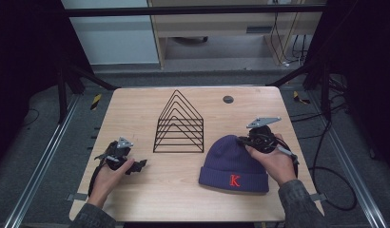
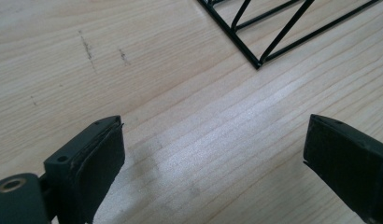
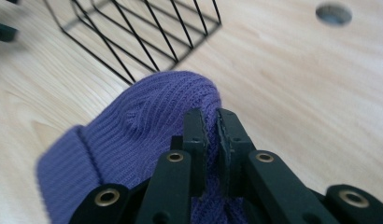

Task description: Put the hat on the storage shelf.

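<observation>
Table [image 1: 136,107] first: light wood-grain top with a small dark round hole [image 1: 228,99] up around 1 o'clock from centre, sitting on a metal frame over grey floor. Behind it there's a pale cabinet, some shelving and loose cables on the floor, and the sides of the room go pretty dark.

Closest thing to a container is the black wire rack [image 1: 179,124], a row of triangle-shaped dividers standing just above centre toward 12 o'clock. Nothing sits in its slots.

The purple knit beanie [image 1: 231,164] with a red K on the cuff lies at about 4 o'clock, just right of the rack and not touching it. The right gripper [image 1: 252,137] is on the hat's crown at the 1 o'clock side of it, and its jaws are pinched together on a fold of the knit. The left gripper [image 1: 138,165] rests low over the table at about 8 o'clock, well apart from the hat, jaws spread wide with bare wood between them.

View differences: the right gripper view gives the ribbed knit bunched between the pads [image 3: 195,140], plus the rack corner and the hole further off. The left gripper view gets faint scuff marks [image 2: 89,49] on the wood and the rack's bottom corner [image 2: 258,63]. K logo is readable from the high view.
</observation>
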